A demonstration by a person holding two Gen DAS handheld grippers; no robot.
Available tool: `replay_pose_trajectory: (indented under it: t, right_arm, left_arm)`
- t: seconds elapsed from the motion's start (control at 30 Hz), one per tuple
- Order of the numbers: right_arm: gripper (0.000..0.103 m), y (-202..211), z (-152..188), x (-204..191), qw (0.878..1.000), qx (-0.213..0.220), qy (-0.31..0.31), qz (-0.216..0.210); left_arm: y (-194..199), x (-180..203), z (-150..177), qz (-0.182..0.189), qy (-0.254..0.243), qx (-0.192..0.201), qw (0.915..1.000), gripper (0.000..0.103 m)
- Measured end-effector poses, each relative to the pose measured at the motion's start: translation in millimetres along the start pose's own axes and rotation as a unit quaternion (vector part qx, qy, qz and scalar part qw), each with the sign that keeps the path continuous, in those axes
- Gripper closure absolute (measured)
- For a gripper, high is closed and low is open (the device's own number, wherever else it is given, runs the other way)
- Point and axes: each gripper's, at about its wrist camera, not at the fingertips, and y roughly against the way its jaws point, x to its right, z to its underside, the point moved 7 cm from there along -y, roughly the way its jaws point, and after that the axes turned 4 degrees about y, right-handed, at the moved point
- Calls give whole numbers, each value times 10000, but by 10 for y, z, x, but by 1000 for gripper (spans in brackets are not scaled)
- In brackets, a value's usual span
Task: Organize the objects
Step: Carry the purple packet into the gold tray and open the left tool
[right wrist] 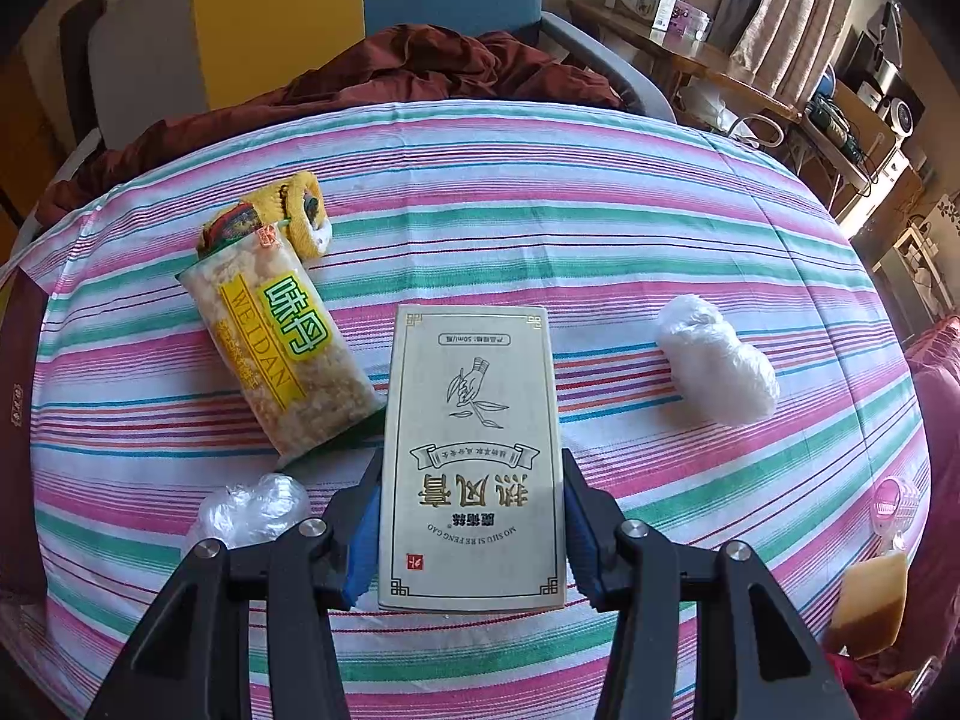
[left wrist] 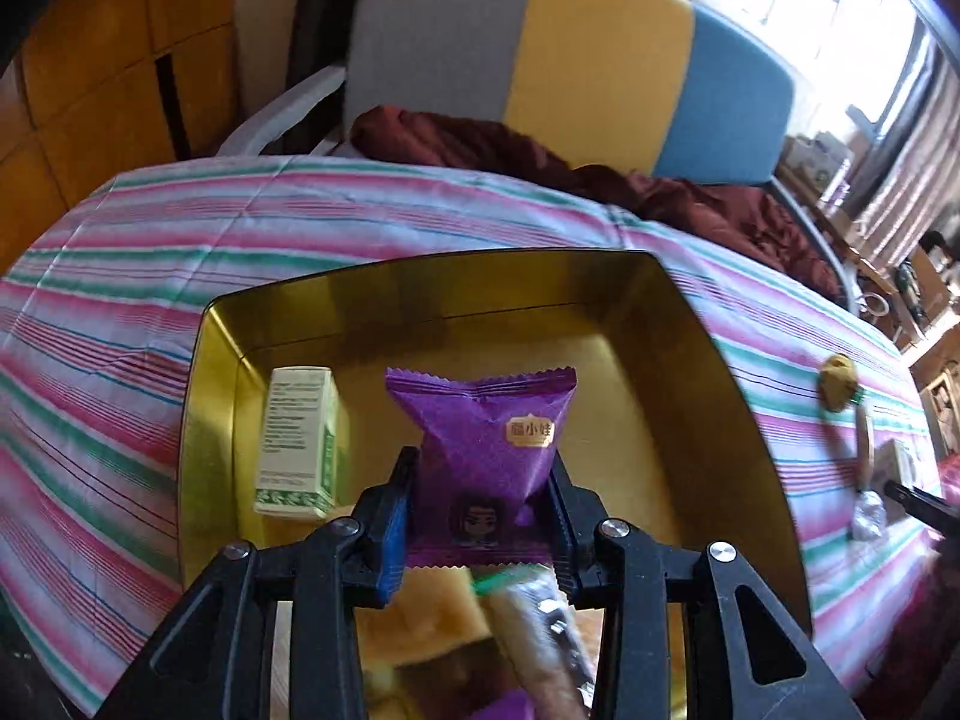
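Note:
My left gripper (left wrist: 480, 480) is shut on a purple snack packet (left wrist: 483, 450) and holds it over an open gold tin (left wrist: 708, 372). A small white and green box (left wrist: 297, 441) stands inside the tin at the left. Blurred wrapped snacks (left wrist: 528, 630) lie in the tin's near end under the gripper. My right gripper (right wrist: 474, 480) is shut on a cream box with Chinese print (right wrist: 474, 456), low over the striped cloth (right wrist: 600, 210). A rice snack bar (right wrist: 282, 354) lies to its left, touching a rolled yellow sock (right wrist: 300, 216).
A white plastic bundle (right wrist: 714, 360) lies right of the cream box, a clear one (right wrist: 252, 510) at its near left. A yellow block (right wrist: 870, 606) and pink object (right wrist: 894, 504) sit at the right edge. A maroon cloth (right wrist: 420, 66) and chair (left wrist: 570, 54) stand behind the table.

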Motion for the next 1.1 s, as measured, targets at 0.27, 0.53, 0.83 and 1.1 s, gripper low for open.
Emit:
replay_pose_trajectory:
  t: [0.27,0.53,0.83,1.1]
  right_arm:
    - [52,-1,-10,-5,10000,1,31,18]
    - [52,-2,-10,-11,10000,1,39,23]
    - [52,-13,-20,-2,10000,-4,39,10]
    - [52,13,-33,90,9998,46,-163,111]
  left_arm:
    - [-390,-215,-105,-308,84,-425,9986,64]
    - [-561,-386,-73,-523,343,-579,9964,62]
    - [-163,-388,-95,-560,245,-14,9981,53]
    - [652,-177,269,-440,25,977,9942,47]
